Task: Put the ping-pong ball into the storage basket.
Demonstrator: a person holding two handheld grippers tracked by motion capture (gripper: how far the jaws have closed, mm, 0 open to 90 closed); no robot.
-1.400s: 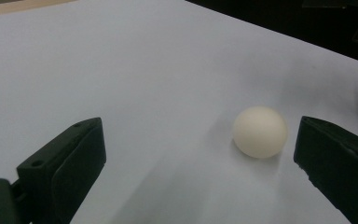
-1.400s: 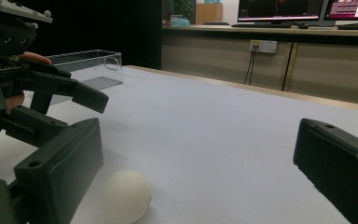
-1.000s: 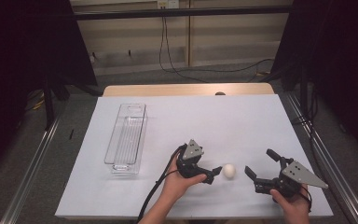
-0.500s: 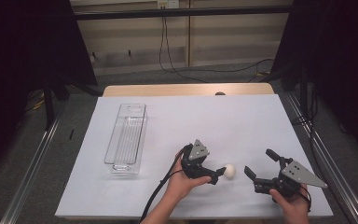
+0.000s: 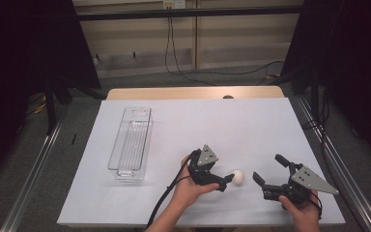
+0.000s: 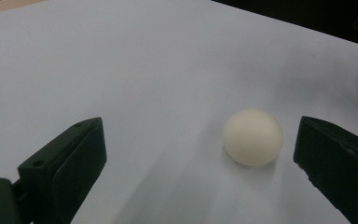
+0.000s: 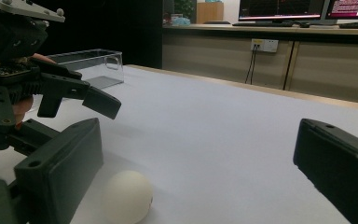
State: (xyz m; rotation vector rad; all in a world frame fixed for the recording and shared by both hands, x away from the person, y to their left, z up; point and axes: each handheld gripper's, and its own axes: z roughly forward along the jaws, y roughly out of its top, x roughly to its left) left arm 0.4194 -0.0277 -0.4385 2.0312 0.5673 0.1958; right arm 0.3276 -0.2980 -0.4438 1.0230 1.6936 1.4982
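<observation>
egg (image 6: 253, 137) | between spread left gripper (image 5: 227, 180) fingers, untouched | right gripper (image 5: 269, 175) spread

Egg (image 5: 238, 177): cream-white, plain, no markings. Counter (image 5: 251, 125): covered in plain white, with a pale wood edge along the far side. Left claw (image 5: 226, 181) and right claw (image 5: 269, 174): black, each topped by a grey plate. Tray (image 5: 131, 143): clear, colourless, with a ribbed pattern on its floor.
</observation>
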